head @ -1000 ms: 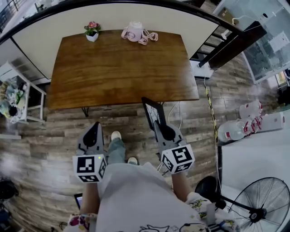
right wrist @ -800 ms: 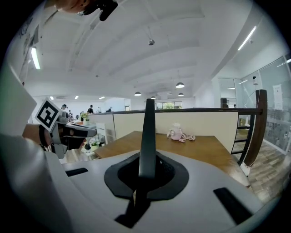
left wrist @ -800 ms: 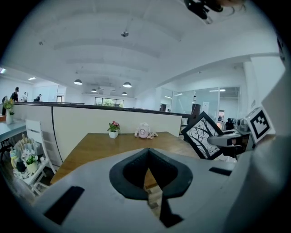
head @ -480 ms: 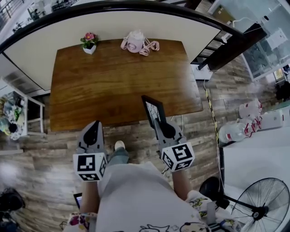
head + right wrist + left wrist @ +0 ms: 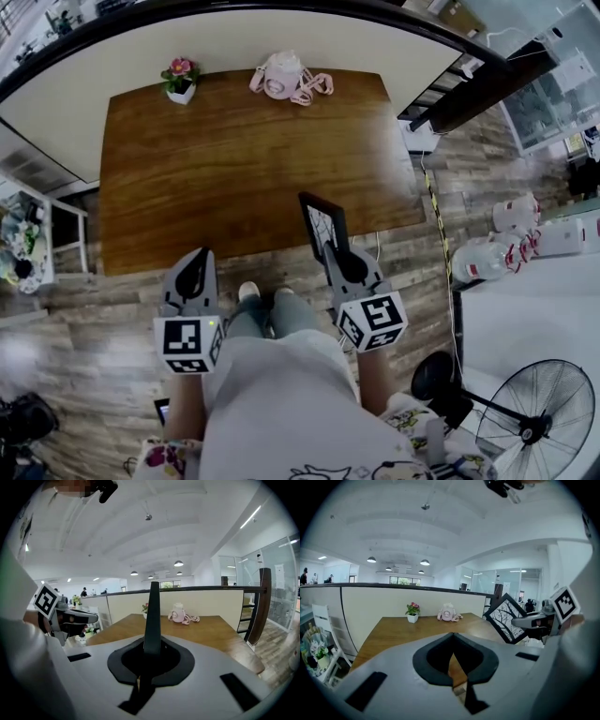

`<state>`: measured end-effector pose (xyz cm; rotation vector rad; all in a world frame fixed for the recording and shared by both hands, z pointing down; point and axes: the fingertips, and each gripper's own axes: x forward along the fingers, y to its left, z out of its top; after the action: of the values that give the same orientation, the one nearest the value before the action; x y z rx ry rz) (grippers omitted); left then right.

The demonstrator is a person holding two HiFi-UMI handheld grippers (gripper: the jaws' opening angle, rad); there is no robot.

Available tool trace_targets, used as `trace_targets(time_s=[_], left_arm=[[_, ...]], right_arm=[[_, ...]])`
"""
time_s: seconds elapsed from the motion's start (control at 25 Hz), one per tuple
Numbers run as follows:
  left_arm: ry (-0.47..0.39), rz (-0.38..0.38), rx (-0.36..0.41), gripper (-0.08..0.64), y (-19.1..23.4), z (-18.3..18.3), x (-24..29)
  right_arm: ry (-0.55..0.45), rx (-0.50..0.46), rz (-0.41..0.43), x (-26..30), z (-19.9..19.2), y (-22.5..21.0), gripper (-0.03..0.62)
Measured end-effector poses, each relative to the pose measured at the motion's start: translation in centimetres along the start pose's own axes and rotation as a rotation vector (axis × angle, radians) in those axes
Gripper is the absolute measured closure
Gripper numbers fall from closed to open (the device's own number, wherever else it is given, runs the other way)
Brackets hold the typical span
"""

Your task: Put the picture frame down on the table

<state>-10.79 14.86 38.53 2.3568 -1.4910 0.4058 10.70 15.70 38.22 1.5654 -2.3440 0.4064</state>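
At the left edge of the head view a white shelf (image 5: pixel 42 220) stands on the wood-plank floor (image 5: pixel 103 309). The left claw (image 5: pixel 196 258), at lower left, is clenched on nothing, just before the front edge of the brown counter (image 5: pixel 234 169). At the counter's far side stand a flower pot (image 5: pixel 180 80) and a pink bag (image 5: pixel 281 73). The picture frame (image 5: pixel 322 225) stands upright at the front edge, right of centre, grasped by the right claw (image 5: pixel 336 251). A fan (image 5: pixel 539 427) stands at lower right.
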Motion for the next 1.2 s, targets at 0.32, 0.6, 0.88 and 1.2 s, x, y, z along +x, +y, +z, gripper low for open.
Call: trace_targets(time_s=[0.32, 0.6, 0.88, 1.2], left_arm=[[0.038, -0.011, -0.012, 0.56, 0.3, -1.0, 1.4], [0.043, 0.015, -0.021, 0.559, 1.8, 0.2, 4.6], [0.022, 0.054, -0.029, 0.559, 3.6, 2.8, 9.5], [-0.009, 0.093, -0.019, 0.56, 4.7, 7.2, 15.6]], right_arm=[[0.02, 0.008, -0.002, 1.7, 0.0, -1.1, 0.586], [0.033, -0.005, 0.027, 5.3, 1.1, -2.7, 0.586], [0.027, -0.017, 0.056, 10.4, 3.5, -5.7, 0.586], [0.011, -0.041, 0.114, 15.9, 7.0, -8.9, 0.586]])
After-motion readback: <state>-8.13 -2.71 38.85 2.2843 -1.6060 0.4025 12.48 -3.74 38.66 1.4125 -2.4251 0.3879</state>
